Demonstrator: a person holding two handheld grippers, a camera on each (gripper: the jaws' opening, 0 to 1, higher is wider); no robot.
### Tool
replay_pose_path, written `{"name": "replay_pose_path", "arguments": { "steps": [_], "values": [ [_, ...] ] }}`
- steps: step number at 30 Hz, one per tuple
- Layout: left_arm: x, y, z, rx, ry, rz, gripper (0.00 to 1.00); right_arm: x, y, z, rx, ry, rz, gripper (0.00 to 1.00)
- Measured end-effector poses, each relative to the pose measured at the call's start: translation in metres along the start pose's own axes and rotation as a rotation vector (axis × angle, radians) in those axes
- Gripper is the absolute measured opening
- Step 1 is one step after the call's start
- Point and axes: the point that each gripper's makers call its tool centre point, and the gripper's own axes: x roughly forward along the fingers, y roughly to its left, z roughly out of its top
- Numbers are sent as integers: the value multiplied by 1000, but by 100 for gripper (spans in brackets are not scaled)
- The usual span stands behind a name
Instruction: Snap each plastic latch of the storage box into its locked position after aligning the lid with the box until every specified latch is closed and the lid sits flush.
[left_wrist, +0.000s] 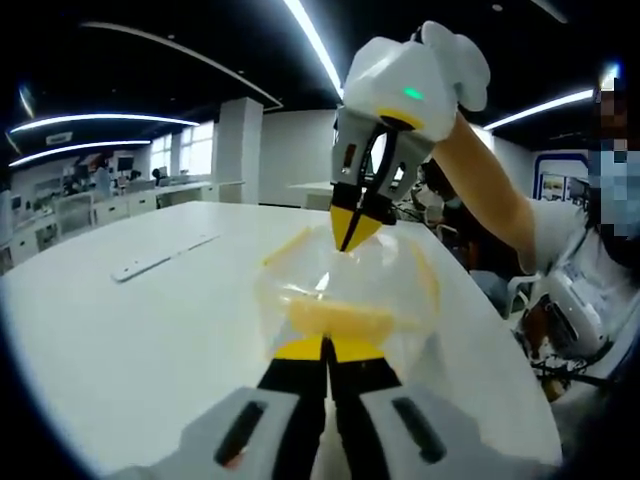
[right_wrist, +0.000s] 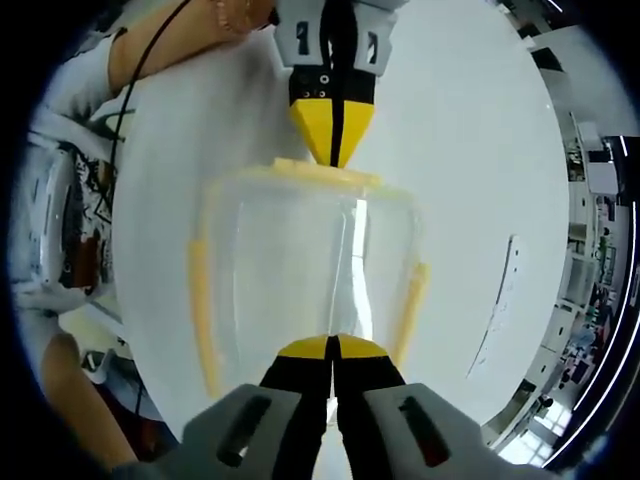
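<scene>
Right now my left gripper (left_wrist: 326, 350) presses its clenched yellow-tipped fingers (left_wrist: 300, 349) against the near yellow latch (left_wrist: 340, 320) of the clear plastic storage box with yellow latches (right_wrist: 305, 280), which sits on the round white bench (left_wrist: 150, 320). Opposite, my right gripper (right_wrist: 331, 348) has its fingers (right_wrist: 362, 347) likewise closed together, tips meeting at the box's facing edge. In the left gripper view it comes down on the far latch (right_wrist: 325, 174). A flat white strip (left_wrist: 163, 255) lies well apart on the bench.

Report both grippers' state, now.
Left gripper: shut, tips at the storage box edge; grip cannot be told.
Right gripper: shut, same.
</scene>
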Motion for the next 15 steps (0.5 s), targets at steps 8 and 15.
{"name": "replay_pose_path", "arguments": {
  "steps": [8,15],
  "values": [
    [0,-1,0,0,-1,0,0,0,0,0,0,-3,-3,0],
    [0,0,0,-1,-2,0,0,0,0,0,1,-8,-6,0]
  ]
}}
